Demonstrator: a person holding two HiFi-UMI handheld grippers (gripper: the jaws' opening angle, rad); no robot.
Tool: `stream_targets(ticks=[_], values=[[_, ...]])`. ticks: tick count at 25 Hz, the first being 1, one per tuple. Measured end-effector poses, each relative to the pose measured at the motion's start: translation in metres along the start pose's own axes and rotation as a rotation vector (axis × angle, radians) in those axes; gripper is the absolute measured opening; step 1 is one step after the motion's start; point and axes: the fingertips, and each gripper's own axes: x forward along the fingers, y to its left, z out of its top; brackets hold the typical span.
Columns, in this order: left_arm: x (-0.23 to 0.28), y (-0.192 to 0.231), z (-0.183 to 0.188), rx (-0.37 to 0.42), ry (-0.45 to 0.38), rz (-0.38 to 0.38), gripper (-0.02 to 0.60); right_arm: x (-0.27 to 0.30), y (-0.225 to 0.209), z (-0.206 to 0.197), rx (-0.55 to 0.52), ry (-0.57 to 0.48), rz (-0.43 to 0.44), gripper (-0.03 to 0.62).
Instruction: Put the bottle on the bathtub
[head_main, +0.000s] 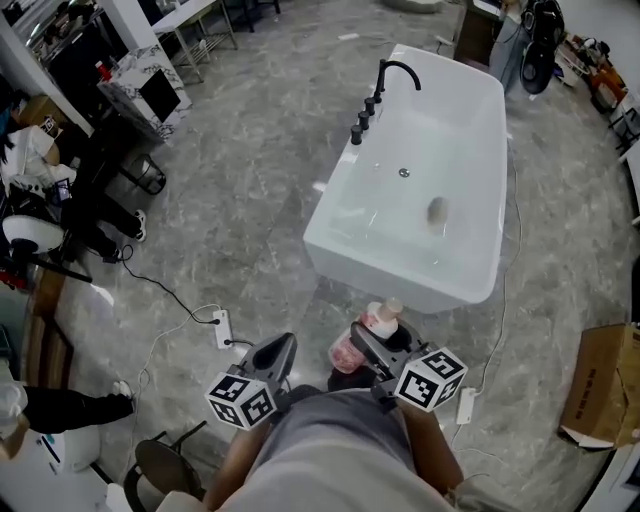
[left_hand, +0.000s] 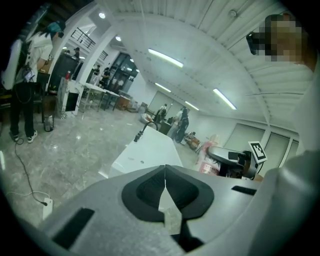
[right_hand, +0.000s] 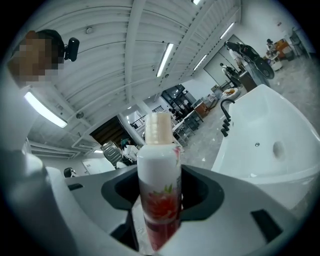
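My right gripper (head_main: 368, 345) is shut on a white bottle (head_main: 366, 335) with a cream cap and a red flower label, held upright between the jaws in the right gripper view (right_hand: 159, 195). The white freestanding bathtub (head_main: 415, 170) stands ahead on the grey floor, its near rim (head_main: 395, 270) just beyond the bottle. A black tap (head_main: 385, 75) rises from its left edge. My left gripper (head_main: 275, 355) is shut with nothing in it, held to the left of the bottle; its jaws (left_hand: 165, 187) meet at the tips.
A power strip (head_main: 222, 328) with white cables lies on the floor at left. A cardboard box (head_main: 605, 385) sits at right. A black chair (head_main: 130, 170) and clutter stand at far left. A second power strip (head_main: 466, 404) lies near my right side.
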Motion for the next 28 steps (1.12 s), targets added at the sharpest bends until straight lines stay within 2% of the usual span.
stream_targets(ticks=[5,9,13,16,20,28], values=[[0.014,0.008,0.003,-0.030,-0.004,0.030,0.008,0.011,-0.018,0.011,-0.004,0.006,0.001,0.213],[0.020,0.008,0.005,-0.026,0.007,0.020,0.009,0.017,-0.023,0.011,-0.031,0.022,-0.025,0.213],[0.029,0.014,0.012,-0.037,0.012,-0.002,0.008,0.030,-0.030,0.014,0.005,0.019,-0.039,0.213],[0.042,0.026,0.018,-0.053,0.023,-0.030,0.008,0.047,-0.033,0.012,0.007,0.036,-0.051,0.213],[0.068,0.047,0.032,-0.034,0.055,-0.073,0.008,0.072,-0.033,0.016,0.025,0.033,-0.064,0.213],[0.119,0.094,0.084,0.009,0.114,-0.186,0.008,0.138,-0.029,0.043,0.045,-0.001,-0.104,0.213]])
